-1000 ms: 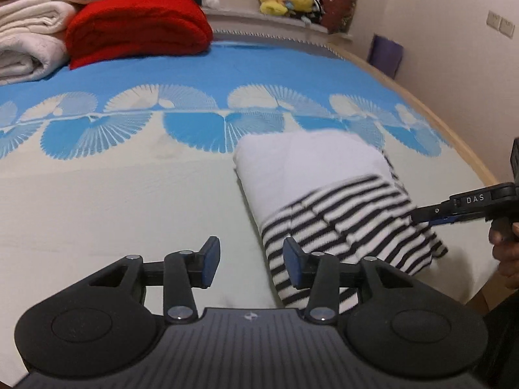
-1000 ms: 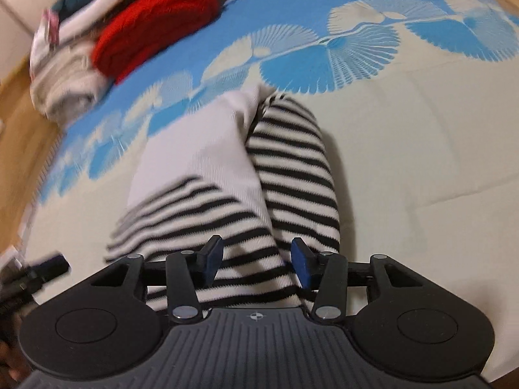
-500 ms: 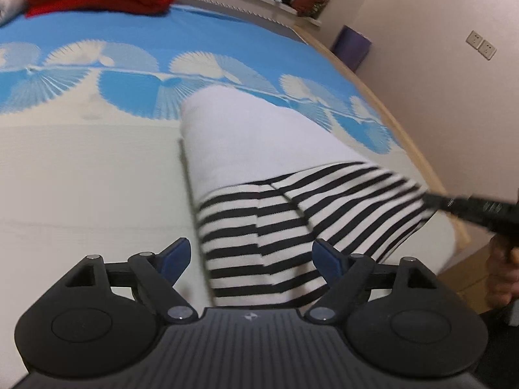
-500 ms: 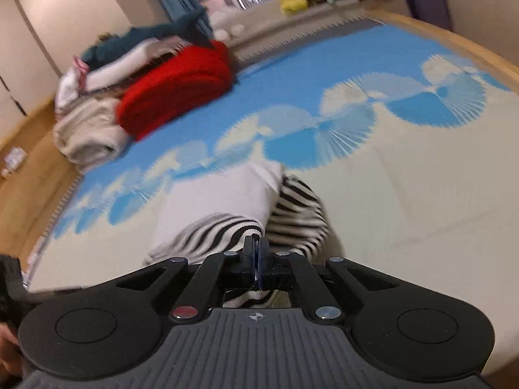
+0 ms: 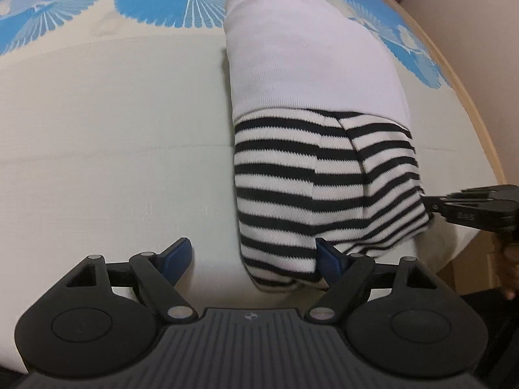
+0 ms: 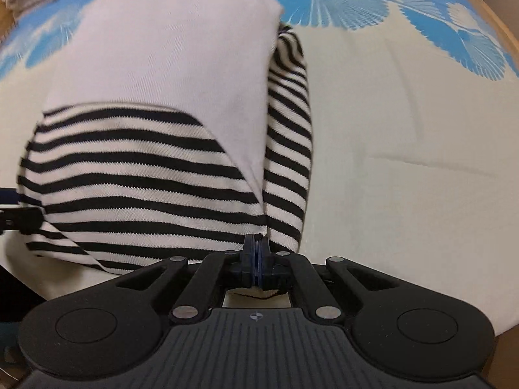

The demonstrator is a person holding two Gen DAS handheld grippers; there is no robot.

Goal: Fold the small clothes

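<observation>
Garment [image 5: 311, 103], white body with striped sleeves folded over, lies on the bed [image 5: 113, 136], long axis running away from both grippers; right gripper [image 6: 256, 253] is clamped on its near striped edge, left gripper [image 5: 253, 259] spread wide astride the opposite near corner, unclosed.

Bed [image 5: 97, 129], blue fan-print cover; folded striped garment [image 5: 311, 149] on it.

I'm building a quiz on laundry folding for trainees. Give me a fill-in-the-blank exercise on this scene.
1. The garment has black and white ____ on its near part.
2. The right gripper is ____ on the garment's near edge.
3. The left gripper stands ____.
4. The bedcover has a fan pattern in ____.

Missing words: stripes; shut; open; blue
</observation>
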